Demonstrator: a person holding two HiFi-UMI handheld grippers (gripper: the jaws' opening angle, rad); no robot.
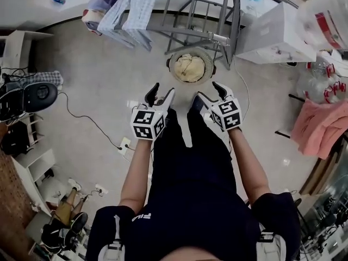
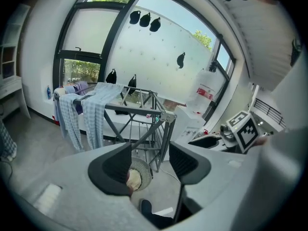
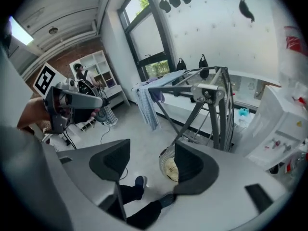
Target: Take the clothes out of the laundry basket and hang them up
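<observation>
Holding left gripper [image 1: 162,93] and right gripper [image 1: 209,94] with jaws apart, gripping nothing. Looking at a cream cloth [image 1: 189,68] bunched in the laundry basket [image 1: 172,64] on the floor [image 1: 98,80] by the drying rack [image 1: 191,32]. Probably feeling soft, light and floppy; likely needing a pinch on a top fold.

Cream clothes [image 1: 189,67] in a pale grey laundry basket [image 1: 172,69]; blue-and-white checked shirts [image 1: 130,7] over a grey drying rack [image 1: 217,37]; pink cloth [image 1: 321,126]; black-and-white square markers on the left gripper [image 1: 162,94] and right gripper [image 1: 209,93], black fingers [image 1: 152,93]; pale beige floor [image 1: 98,80].
</observation>
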